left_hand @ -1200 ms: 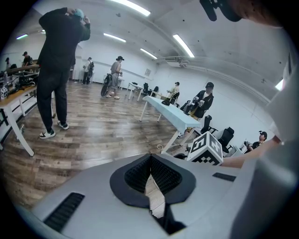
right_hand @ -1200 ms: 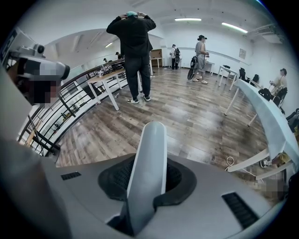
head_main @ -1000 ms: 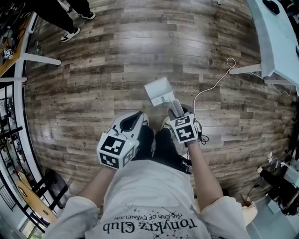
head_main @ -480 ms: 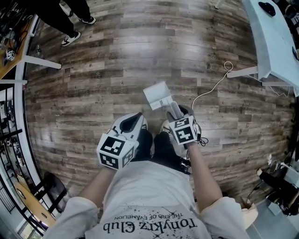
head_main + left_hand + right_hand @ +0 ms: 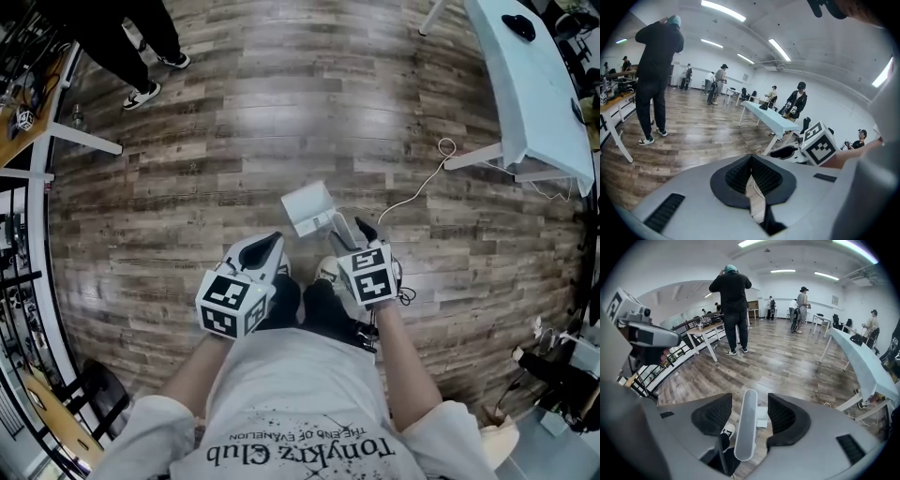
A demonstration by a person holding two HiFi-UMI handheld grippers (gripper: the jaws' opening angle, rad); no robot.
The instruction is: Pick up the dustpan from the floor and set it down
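The white dustpan (image 5: 307, 208) rests on the wood floor (image 5: 234, 141), just ahead of our shoes (image 5: 327, 270). Its handle (image 5: 746, 427) rises loose between the pads of our right claw (image 5: 749, 401), whose jaws have just opened wide. Our left claw (image 5: 751, 161) is closed and empty.

brown wood-plank floor (image 5: 281, 103) runs across the whole room, with pale glare on it from the ceiling light strips (image 5: 724, 10). the walls (image 5: 783, 284) and ceiling (image 5: 797, 28) are white. a long light-blue table (image 5: 525, 84) on white legs stands at the upper right in the head view, and a thin white cable (image 5: 417, 186) loops over the floor near it. at the left edge are a wooden desk (image 5: 37, 94) on white legs and a black metal rack (image 5: 14, 272). a person in dark clothes (image 5: 654, 79) stands by that desk; more people (image 5: 717, 84) stand far back.
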